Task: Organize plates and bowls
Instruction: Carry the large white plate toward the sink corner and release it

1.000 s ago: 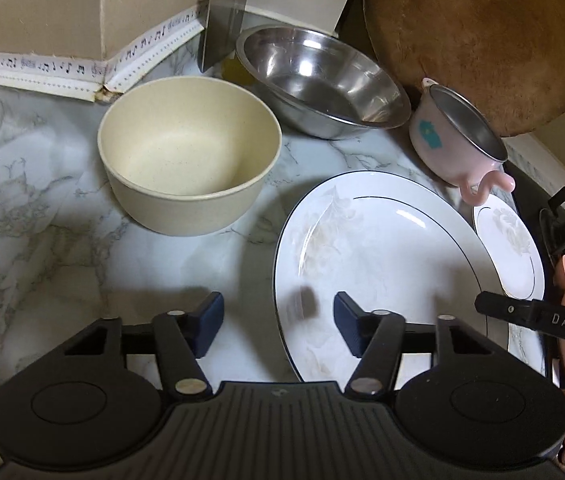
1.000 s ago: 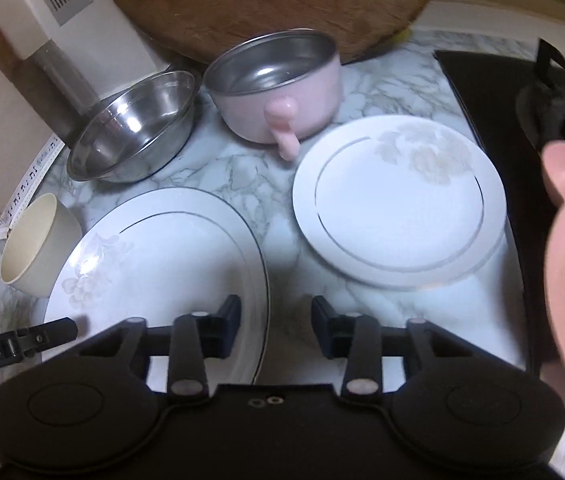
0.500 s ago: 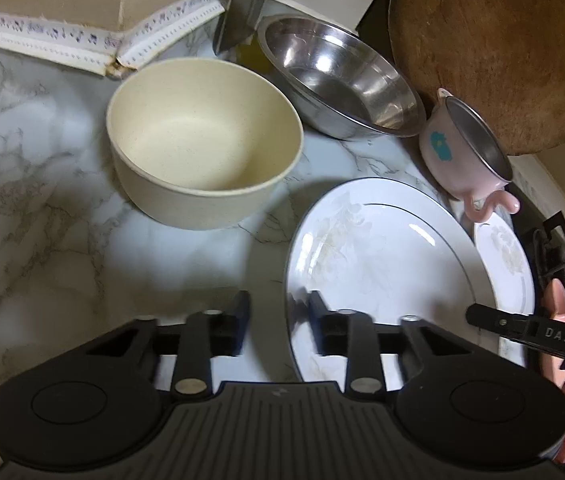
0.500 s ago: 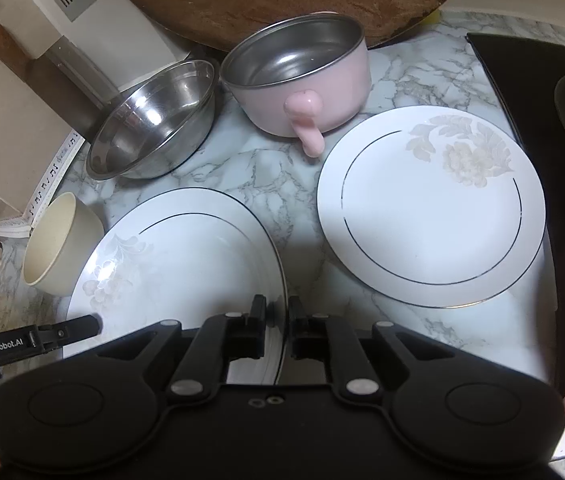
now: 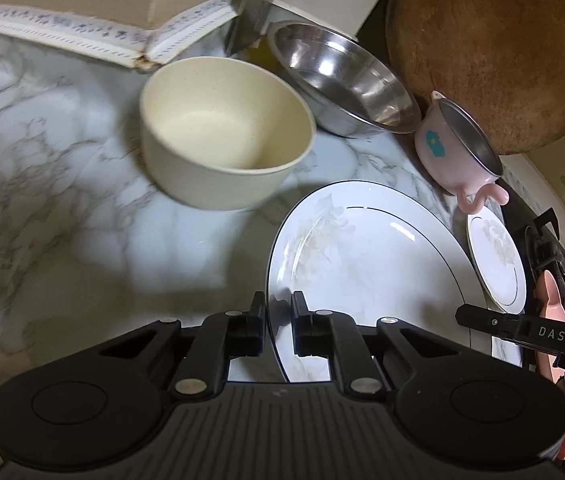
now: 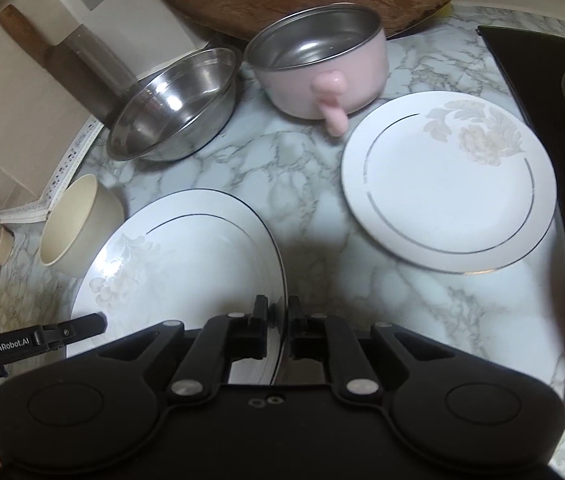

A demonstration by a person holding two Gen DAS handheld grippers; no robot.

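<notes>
Against the far wall leans a round wooden board (image 5: 494, 52), out of the way behind the dishes. On the marble table (image 5: 62, 208) everything lies spread in a single layer, nothing stacked yet, so I judge the sorting has barely begun.

Nearest me is the big plate (image 5: 370, 272), the widest dish, and probably the base of any plate stack. I hold it from both sides: my left jaws (image 5: 277, 326) are closing on its left rim, the edge already between the pads and looking pinched, and my right jaws (image 6: 278, 328) are nearly shut on its right rim. Two grips make sense, since one pinch on a wide, thin rim would let the plate tip.

To the right lies the small plate (image 6: 448, 184), flat and apart from the big one. Far left of centre sits the steel bowl (image 6: 174, 106), with the pink pot (image 6: 318, 66) just beside it, handle pointing near. At the left stands the cream bowl (image 5: 224, 136), close to the big plate's rim.
</notes>
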